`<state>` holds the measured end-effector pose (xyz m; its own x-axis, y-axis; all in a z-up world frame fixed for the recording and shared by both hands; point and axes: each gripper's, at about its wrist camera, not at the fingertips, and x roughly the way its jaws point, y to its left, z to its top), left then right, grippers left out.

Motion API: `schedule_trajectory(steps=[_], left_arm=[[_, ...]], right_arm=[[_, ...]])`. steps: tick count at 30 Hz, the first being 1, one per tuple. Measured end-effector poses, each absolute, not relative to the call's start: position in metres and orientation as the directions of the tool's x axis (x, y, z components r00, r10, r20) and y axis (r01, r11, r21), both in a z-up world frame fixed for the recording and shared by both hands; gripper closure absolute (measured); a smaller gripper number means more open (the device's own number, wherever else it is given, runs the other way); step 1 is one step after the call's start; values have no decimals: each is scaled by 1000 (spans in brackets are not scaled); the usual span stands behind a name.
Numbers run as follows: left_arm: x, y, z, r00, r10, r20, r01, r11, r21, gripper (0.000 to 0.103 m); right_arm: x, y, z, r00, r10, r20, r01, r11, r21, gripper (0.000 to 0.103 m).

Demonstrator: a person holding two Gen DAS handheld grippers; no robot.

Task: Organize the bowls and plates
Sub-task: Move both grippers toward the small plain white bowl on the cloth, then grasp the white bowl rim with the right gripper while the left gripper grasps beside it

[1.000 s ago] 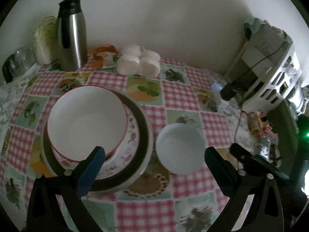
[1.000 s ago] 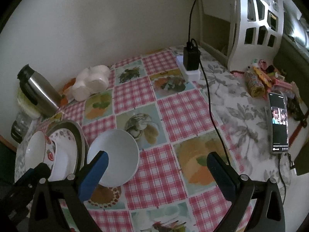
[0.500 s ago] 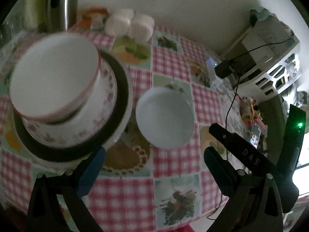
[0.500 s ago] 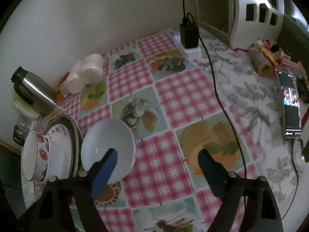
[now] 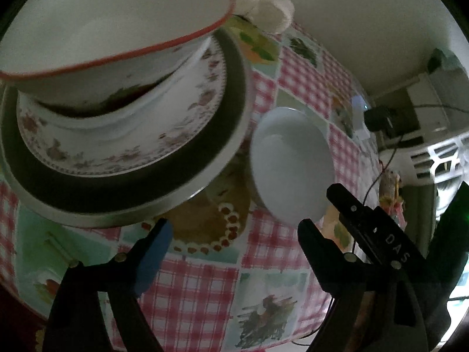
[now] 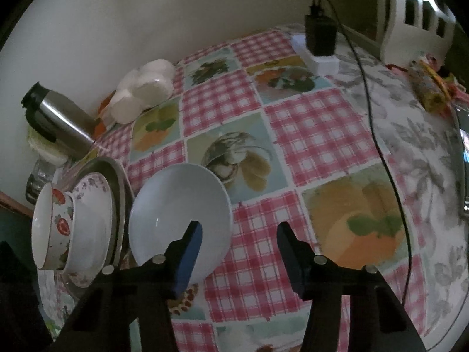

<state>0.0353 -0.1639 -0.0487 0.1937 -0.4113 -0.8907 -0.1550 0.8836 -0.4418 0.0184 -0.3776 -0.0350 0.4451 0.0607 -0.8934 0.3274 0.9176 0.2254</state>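
A red-rimmed bowl sits on a floral plate, which rests on a dark-banded plate. A plain white bowl stands on the tablecloth just right of this stack. My left gripper hangs low before the stack's front edge, its jaws closing over bare cloth only. My right gripper is at the white bowl. Its jaws are closing, the left finger over the bowl's inside, the right finger outside the rim. The pads are not pressing on it. The stack lies to the left.
A steel thermos and white paper rolls stand by the back wall. A power strip with charger and its cable cross the right side, near a white basket, snacks and a phone.
Both grippers have sunk toward the table and their jaws have narrowed. The left view has rolled, with the stack now close at upper left. The right gripper's left finger now overlaps the white bowl.
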Motion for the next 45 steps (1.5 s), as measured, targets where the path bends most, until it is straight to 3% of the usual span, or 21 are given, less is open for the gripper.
schedule_trajectory(steps=[16, 32, 39, 41, 45], left_arm=[[46, -156, -64, 196, -379, -904, -198, 888, -415, 18], [44, -181, -63, 172, -378, -910, -115, 909, -400, 18], [50, -199, -65, 165, -380, -910, -52, 918, -393, 28], [53, -205, -66, 166, -384, -908, -27, 919, -394, 39], [58, -212, -68, 177, -367, -913, 10, 928, -371, 47]], right_arm=[[34, -370, -72, 380, 68, -922, 367, 904, 218, 72], [20, -393, -73, 382, 53, -923, 424, 877, 226, 72], [12, -406, -71, 385, 51, -922, 447, 863, 234, 72], [10, -408, -70, 386, 54, -921, 448, 862, 238, 72], [14, -405, -72, 385, 52, -922, 447, 863, 235, 72]])
